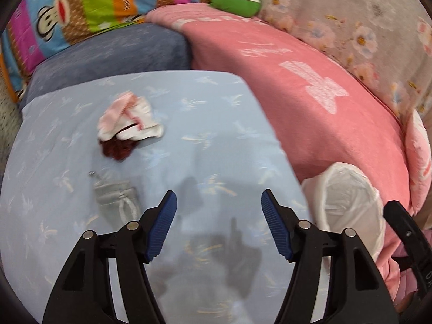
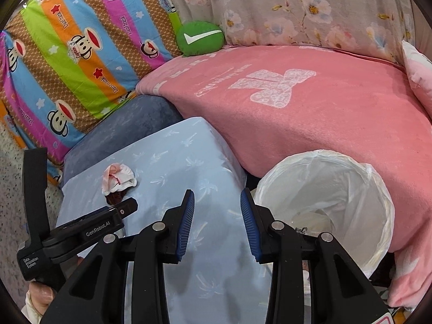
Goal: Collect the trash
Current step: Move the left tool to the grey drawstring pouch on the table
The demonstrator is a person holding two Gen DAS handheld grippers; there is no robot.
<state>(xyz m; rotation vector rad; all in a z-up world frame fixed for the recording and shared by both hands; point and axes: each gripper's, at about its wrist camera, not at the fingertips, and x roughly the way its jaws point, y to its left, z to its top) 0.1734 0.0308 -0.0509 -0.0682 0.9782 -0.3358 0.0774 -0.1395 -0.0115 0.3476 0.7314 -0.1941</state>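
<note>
On the pale blue palm-print cushion (image 1: 216, 124) lies a crumpled pink-and-white wrapper (image 1: 129, 120) with a dark red scrap (image 1: 117, 148) touching its near side. A grey pouch-like piece (image 1: 116, 202) lies closer, just left of my left gripper (image 1: 219, 216), which hangs open over bare cushion. A bin lined with a white bag (image 2: 324, 208) stands at the cushion's right edge. My right gripper (image 2: 217, 216) is open and holds nothing, its right finger by the bin's rim. The wrapper (image 2: 118, 179) and red scrap (image 2: 117, 197) also show in the right wrist view, behind the left tool's black body (image 2: 81, 232).
A pink blanket (image 2: 297, 124) rises behind the bin, with floral fabric (image 2: 297, 8) beyond. A striped monkey-print quilt (image 2: 75, 62), a green check-mark cushion (image 2: 199, 39) and a dark blue cushion (image 2: 129, 132) crowd the back left. A hand (image 2: 40, 294) holds the left tool.
</note>
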